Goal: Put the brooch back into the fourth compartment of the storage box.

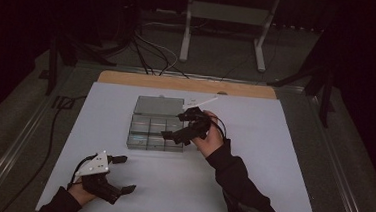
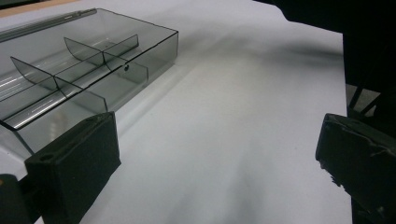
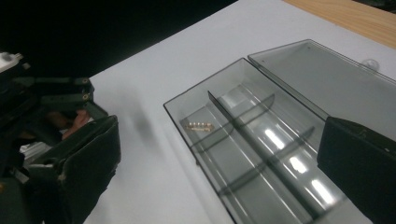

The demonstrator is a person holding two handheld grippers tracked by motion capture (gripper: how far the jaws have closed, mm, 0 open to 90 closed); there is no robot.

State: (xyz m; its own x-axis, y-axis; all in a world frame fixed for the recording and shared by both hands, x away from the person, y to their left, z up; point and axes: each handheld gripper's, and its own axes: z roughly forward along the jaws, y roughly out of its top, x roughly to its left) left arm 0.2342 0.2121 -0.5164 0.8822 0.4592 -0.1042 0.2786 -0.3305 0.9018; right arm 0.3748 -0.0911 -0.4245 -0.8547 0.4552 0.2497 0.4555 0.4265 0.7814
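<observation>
We see the clear box [image 1: 155, 129] mid-worktop [image 1: 250, 190], lid flat behind it, bare sheet all round. Right claw [image 1: 179, 127] gapes over its right edge; left claw [image 1: 123, 173] gapes near the front edge.

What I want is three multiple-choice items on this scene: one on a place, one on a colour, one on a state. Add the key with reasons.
1. Where does the small beaded piece lie?
A. in a compartment of the box
B. on the lid
C. on the sheet

2. What colour is the sheet under the box?
A. red
B. white
C. green

3. How is the lid?
A. shut
B. held in a gripper
C. open, laid back flat

Key: 1 A, the piece sits between the dividers; 2 B, the sheet shows white all round the box; 3 C, the lid lies flat behind the open compartments.
</observation>
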